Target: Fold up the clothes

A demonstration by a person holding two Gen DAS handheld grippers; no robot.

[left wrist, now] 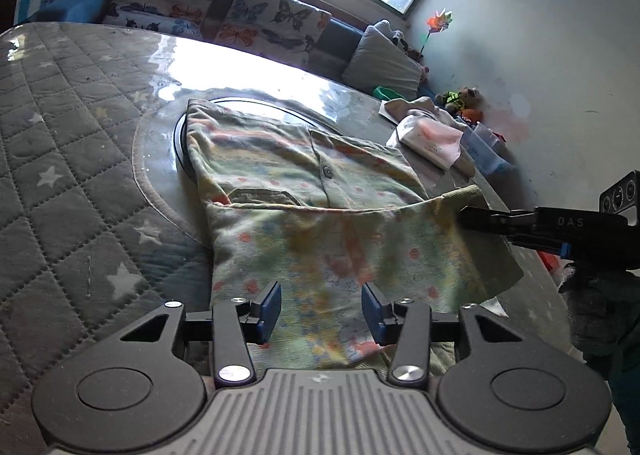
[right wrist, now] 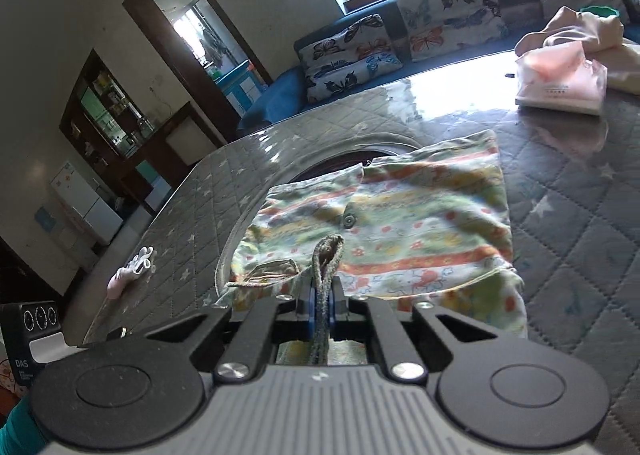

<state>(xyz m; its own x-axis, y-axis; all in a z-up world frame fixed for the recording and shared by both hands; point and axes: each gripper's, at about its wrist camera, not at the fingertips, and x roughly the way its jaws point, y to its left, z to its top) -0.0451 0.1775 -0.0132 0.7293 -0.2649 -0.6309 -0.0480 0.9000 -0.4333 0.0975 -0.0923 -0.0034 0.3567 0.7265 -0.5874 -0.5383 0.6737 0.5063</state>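
Observation:
A small pastel-printed garment (left wrist: 312, 191) with one button lies on the quilted table cover (left wrist: 60, 143), its near part folded over toward me. My left gripper (left wrist: 322, 307) hovers open just above the near cloth, with nothing pinched between its blue pads (left wrist: 270, 305). My right gripper (left wrist: 478, 219) comes in from the right and is shut on the garment's right corner, lifting it. In the right wrist view the right gripper (right wrist: 321, 295) clamps a ribbed grey-green hem (right wrist: 330, 251) that loops up from between the pads, with the rest of the garment (right wrist: 420, 223) spread beyond.
A pink and white folded bundle (left wrist: 430, 139) (right wrist: 560, 83) and other loose clothes sit at the table's far side. A small pink item (right wrist: 132, 271) lies near the left edge. A dark round disc (left wrist: 180, 135) shows under the garment. A sofa with butterfly cushions (left wrist: 256, 19) stands behind.

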